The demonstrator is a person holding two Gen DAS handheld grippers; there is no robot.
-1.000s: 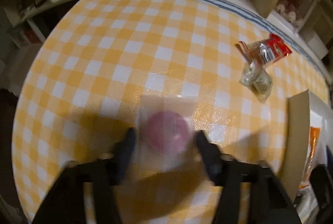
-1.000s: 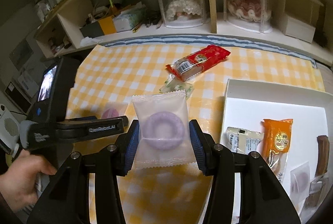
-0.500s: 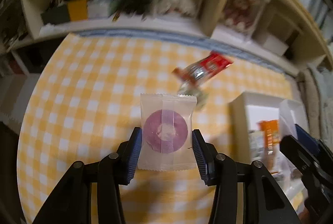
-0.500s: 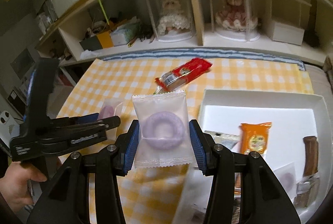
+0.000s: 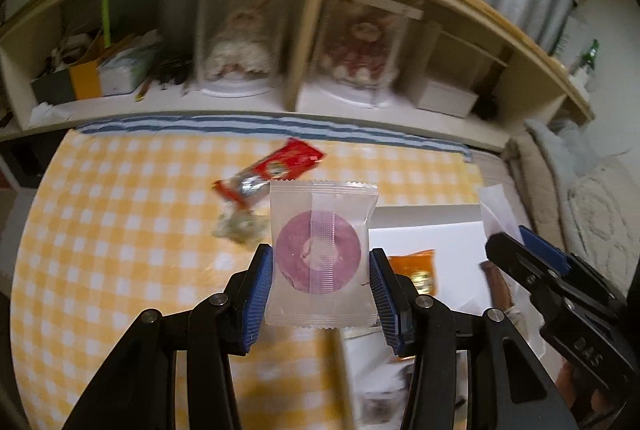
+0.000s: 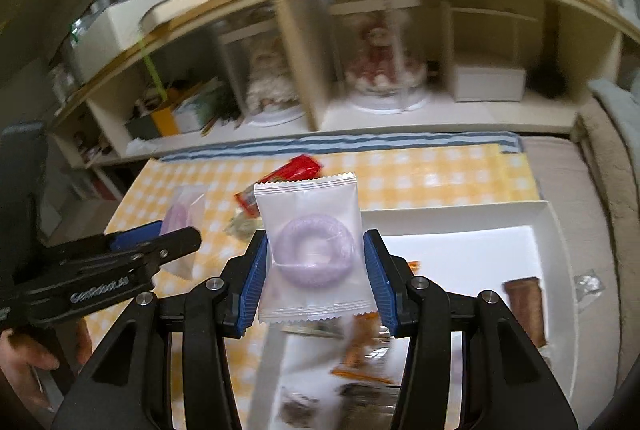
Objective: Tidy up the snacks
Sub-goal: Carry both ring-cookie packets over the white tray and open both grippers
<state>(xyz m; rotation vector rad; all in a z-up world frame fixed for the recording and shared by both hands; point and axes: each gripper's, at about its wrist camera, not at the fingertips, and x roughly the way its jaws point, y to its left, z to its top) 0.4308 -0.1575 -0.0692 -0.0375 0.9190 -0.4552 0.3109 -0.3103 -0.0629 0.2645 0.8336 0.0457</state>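
Observation:
My left gripper (image 5: 321, 288) is shut on a clear packet with a pink ring snack (image 5: 320, 254), held in the air near the left edge of the white tray (image 5: 424, 226). My right gripper (image 6: 314, 276) is shut on a clear packet with a pale purple ring snack (image 6: 314, 250), held above the tray's (image 6: 460, 254) left part. Each gripper shows in the other's view: the right one (image 5: 532, 262) and the left one (image 6: 160, 242). A red wrapped snack (image 5: 280, 166) and a small greenish packet (image 5: 240, 226) lie on the yellow checked cloth.
The tray holds an orange packet (image 5: 414, 264), a brown bar (image 6: 524, 306) and several other snacks. A wooden shelf (image 5: 304, 106) with two dolls in clear cases and boxes runs along the table's far edge. Bedding lies at the right (image 5: 592, 214).
My left gripper closed on the pink ring packet, lifted it off the cloth and carried it right toward the tray. My right gripper moved right over the tray with its purple ring packet.

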